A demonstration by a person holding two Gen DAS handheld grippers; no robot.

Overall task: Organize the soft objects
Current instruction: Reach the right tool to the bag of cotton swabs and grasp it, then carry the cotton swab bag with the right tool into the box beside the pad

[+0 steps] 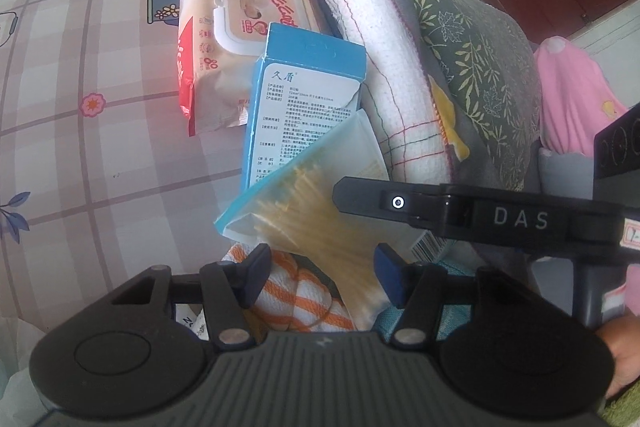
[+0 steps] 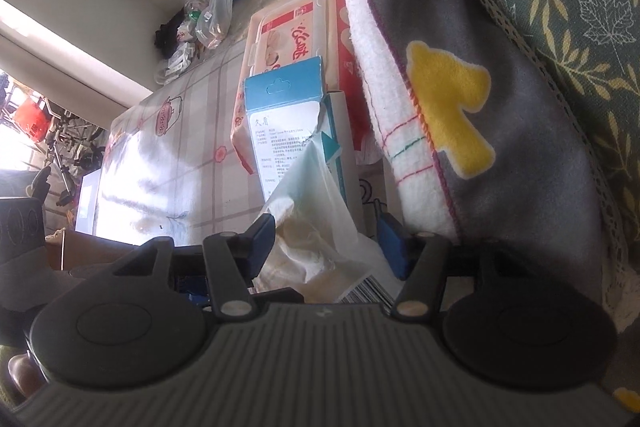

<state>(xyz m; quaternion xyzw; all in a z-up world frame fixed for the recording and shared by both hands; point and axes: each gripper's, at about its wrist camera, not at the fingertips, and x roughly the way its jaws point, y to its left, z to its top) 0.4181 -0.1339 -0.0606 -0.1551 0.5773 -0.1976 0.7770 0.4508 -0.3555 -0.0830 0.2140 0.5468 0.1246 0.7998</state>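
A bag of cotton swabs [image 1: 320,211] leans against a blue box [image 1: 304,99], with a wet-wipes pack [image 1: 240,27] behind. My left gripper [image 1: 320,277] is open, its jaws on either side of the bag's lower end, above an orange-checked towel [image 1: 296,299]. The right gripper's arm [image 1: 460,215] crosses in front of the bag's right side. In the right wrist view my right gripper [image 2: 326,247] is open around the swab bag [image 2: 316,227], with the blue box [image 2: 292,123] and wipes pack [image 2: 288,39] beyond. A rolled white towel [image 1: 360,27] and a grey towel [image 2: 500,107] with a yellow patch lean on the right.
A checked tablecloth [image 1: 80,107] covers the table. A green leaf-print cushion [image 1: 480,55] and a pink cloth [image 1: 572,99] lie at the right. Plastic bags and small items [image 2: 208,15] sit at the table's far end by the wall.
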